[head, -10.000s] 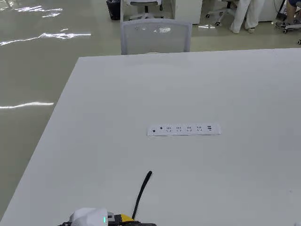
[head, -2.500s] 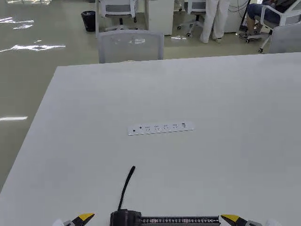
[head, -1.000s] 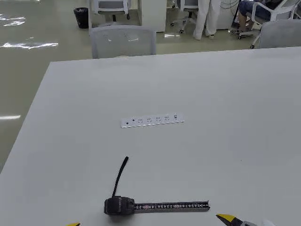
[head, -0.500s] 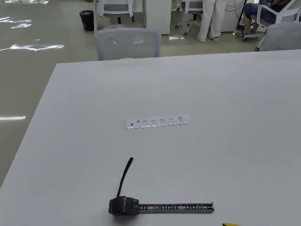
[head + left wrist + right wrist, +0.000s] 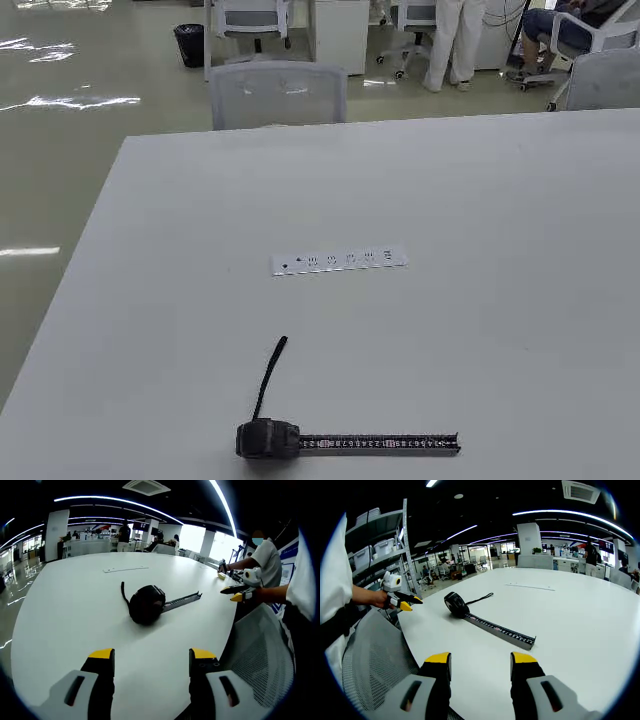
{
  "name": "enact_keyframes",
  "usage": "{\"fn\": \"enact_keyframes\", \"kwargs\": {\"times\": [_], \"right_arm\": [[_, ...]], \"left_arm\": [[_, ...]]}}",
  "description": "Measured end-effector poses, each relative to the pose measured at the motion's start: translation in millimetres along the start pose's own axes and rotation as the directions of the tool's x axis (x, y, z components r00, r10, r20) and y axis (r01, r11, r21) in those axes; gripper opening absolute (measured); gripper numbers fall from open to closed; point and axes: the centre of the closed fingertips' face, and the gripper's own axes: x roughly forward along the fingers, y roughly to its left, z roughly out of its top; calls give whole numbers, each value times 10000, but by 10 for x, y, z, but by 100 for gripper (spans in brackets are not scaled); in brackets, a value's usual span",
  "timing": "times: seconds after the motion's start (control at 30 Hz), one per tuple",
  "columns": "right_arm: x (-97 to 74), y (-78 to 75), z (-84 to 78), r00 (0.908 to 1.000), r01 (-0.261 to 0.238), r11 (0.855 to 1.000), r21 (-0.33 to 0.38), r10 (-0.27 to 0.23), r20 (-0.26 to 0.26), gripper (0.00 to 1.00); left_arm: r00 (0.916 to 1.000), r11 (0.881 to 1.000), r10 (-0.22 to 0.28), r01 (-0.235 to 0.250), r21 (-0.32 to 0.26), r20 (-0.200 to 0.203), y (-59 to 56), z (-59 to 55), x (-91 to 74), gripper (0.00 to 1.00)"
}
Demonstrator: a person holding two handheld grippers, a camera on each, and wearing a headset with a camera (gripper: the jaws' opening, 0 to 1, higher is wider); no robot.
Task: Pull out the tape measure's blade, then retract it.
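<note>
Jaws on the left gripper (image 5: 152, 655) are wide apart, holding nothing, same for the right gripper (image 5: 481, 658). The tape measure (image 5: 268, 439) sits bottom centre of the head view on the white table (image 5: 400, 180), with its blade (image 5: 380, 443) sticking out rightward.

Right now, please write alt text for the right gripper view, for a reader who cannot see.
A black tape measure lies on a white table, its blade pulled out. The right gripper is open, apart from it.
</note>
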Motion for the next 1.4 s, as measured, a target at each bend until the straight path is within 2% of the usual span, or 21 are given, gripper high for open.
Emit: {"fn": "enact_keyframes", "kwargs": {"times": [0.3, 1.13, 1.4], "right_arm": [[-40, 6, -24, 10000, 66, 10000, 49, -67, 16, 48], [-46, 31, -24, 10000, 81, 10000, 31, -81, -25, 49], [-67, 43, -26, 9999, 84, 10000, 15, -84, -74, 49]], "left_arm": [[9999, 9999, 109, -109, -127, 28, 24, -50, -41, 59], [10000, 9999, 96, -96, -96, 13, 26, -50, -42, 58], [9998, 9998, 129, -127, -120, 125, 29, -8, -52, 59]]}}
